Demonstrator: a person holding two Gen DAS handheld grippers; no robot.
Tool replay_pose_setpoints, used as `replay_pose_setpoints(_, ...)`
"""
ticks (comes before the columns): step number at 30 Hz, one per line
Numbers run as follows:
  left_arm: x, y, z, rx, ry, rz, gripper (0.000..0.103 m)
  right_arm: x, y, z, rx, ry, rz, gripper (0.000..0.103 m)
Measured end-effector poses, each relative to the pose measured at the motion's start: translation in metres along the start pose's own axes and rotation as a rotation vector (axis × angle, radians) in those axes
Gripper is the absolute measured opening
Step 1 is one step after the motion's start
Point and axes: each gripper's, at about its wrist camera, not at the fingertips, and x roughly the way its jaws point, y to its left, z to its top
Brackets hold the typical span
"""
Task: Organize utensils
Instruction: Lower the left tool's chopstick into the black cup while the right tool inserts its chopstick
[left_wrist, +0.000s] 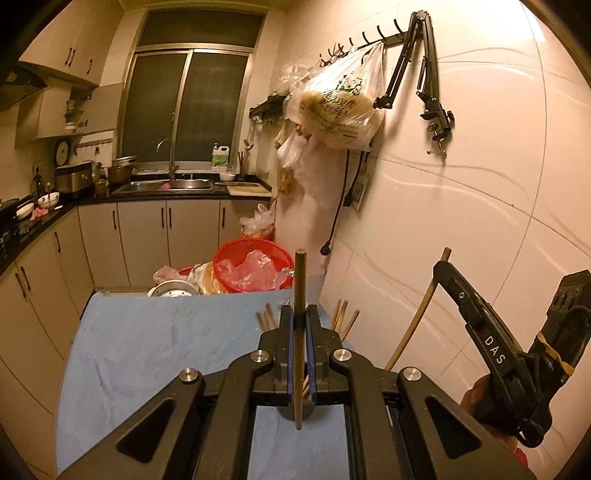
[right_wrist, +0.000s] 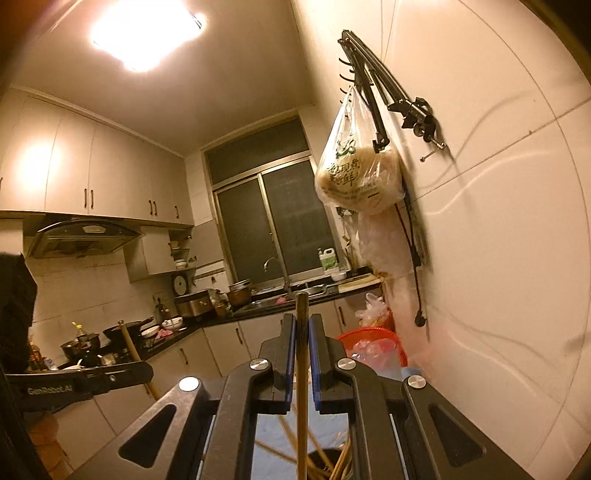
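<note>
My left gripper (left_wrist: 300, 314) is shut on a wooden chopstick (left_wrist: 299, 288) that stands upright between its blue pads, above a blue cloth (left_wrist: 155, 343). More chopsticks (left_wrist: 341, 317) stick up behind its fingers. My right gripper (right_wrist: 302, 325) is shut on another chopstick (right_wrist: 301, 332), held upright and raised. In the left wrist view the right gripper (left_wrist: 441, 267) shows at the right, holding that chopstick (left_wrist: 417, 317). In the right wrist view the left gripper (right_wrist: 144, 369) shows at the left with its chopstick (right_wrist: 133, 350). Below, several chopsticks (right_wrist: 340, 461) stand in a dark holder.
A tiled wall (left_wrist: 461, 221) is close on the right, with a hook rail, a hanging plastic bag (left_wrist: 332, 110) and a black clamp arm (left_wrist: 432, 92). A red basket (left_wrist: 251, 266) sits beyond the cloth. Counter and sink (left_wrist: 170, 184) stand farther back.
</note>
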Motion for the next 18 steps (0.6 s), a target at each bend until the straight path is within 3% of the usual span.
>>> replay_pose_setpoints(11, 0.063, -0.007, 0.012, -0.004, -0.012, 0.011, 0.006, 0.054, -0.015, 0.000, -0.002, -0.011, -0.033, 0.008)
replay_pose_setpoints(18, 0.109, -0.001, -0.005, -0.016, 0.060, 0.015, 0.006, 0.087, -0.025, -0.031, -0.007, 0.058, -0.042, 0.008)
